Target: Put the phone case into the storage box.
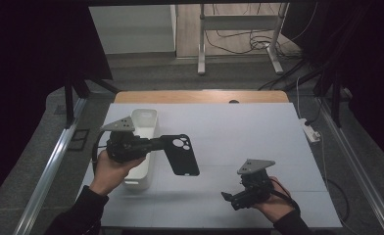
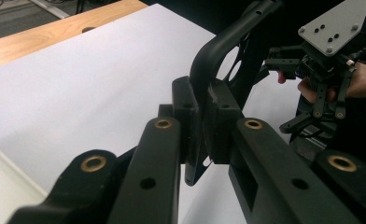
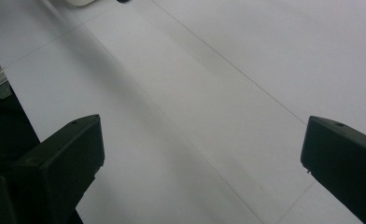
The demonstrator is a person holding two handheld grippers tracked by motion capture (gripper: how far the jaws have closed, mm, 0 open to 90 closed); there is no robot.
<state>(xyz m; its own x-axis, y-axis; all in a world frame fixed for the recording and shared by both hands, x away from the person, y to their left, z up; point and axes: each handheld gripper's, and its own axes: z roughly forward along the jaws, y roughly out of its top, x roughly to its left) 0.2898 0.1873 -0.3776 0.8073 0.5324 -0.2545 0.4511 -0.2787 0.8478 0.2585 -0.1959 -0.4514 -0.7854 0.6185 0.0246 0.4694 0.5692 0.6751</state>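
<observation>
A black phone case [image 1: 182, 154] hangs above the white table cover, its camera cut-outs turned up. My left gripper [image 1: 163, 143] is shut on its near edge and holds it out to the right of a white bin. In the left gripper view the jaws of my left gripper [image 2: 200, 121] pinch the case [image 2: 217, 51] edge-on. My right gripper [image 1: 231, 198] is low at the front right, pointing left, apart from the case. In the right gripper view my right gripper [image 3: 202, 154] stands wide open with only bare table cover between its jaws.
A white oblong bin [image 1: 144, 121] stands at the left of the white table cover [image 1: 239, 132], under my left hand. A wooden table edge [image 1: 200, 96] runs along the back. A power strip [image 1: 311, 131] lies off the right side. Metal stand legs [image 1: 201, 58] rise beyond.
</observation>
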